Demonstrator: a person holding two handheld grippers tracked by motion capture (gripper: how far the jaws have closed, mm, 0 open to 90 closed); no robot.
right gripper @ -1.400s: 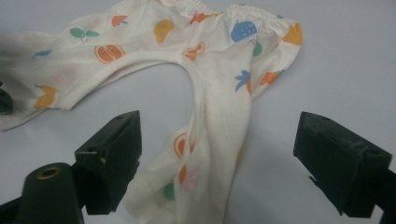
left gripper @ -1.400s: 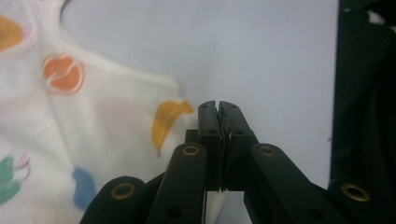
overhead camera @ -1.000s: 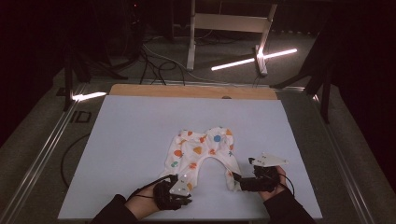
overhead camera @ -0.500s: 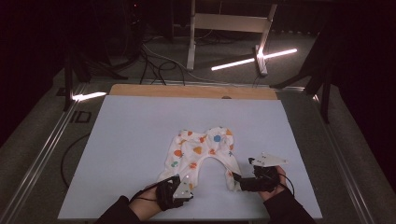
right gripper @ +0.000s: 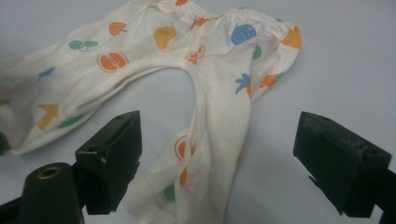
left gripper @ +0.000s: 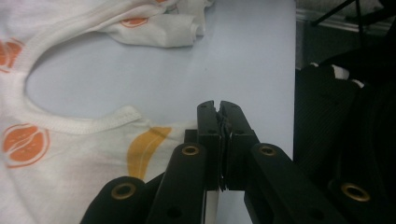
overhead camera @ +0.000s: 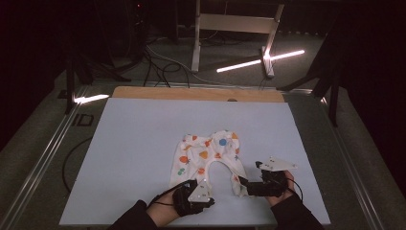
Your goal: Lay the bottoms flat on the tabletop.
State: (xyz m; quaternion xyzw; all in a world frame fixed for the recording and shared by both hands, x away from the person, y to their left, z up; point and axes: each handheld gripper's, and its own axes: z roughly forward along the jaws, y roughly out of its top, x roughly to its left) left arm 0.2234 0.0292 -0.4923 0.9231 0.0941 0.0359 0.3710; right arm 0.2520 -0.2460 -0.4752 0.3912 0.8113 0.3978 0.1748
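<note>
Small cream baby pants [overhead camera: 206, 153] printed with coloured fruit lie flat on the pale blue table [overhead camera: 143, 143], legs toward me. My left gripper [overhead camera: 201, 187] is at the end of the left leg. In the left gripper view its jaws [left gripper: 218, 109] have just been closing and stand pressed together, and the hem of the pants [left gripper: 70, 158] runs into them from the left. My right gripper [overhead camera: 245, 184] is at the right leg's end. In the right gripper view it [right gripper: 219, 135] stands wide open, one jaw on each side of the leg of the pants [right gripper: 224, 70], without touching it.
A wooden strip [overhead camera: 196, 93] borders the table's far edge and metal rails [overhead camera: 43, 163] run along its sides. A stand with a lit light bar [overhead camera: 261, 60] is on the floor beyond. In the left gripper view the other hand's black glove [left gripper: 331, 121] is close on the right.
My left hand has shifted a little to the right along the near edge, by the end of the left leg. The right hand and gripper have stayed put.
</note>
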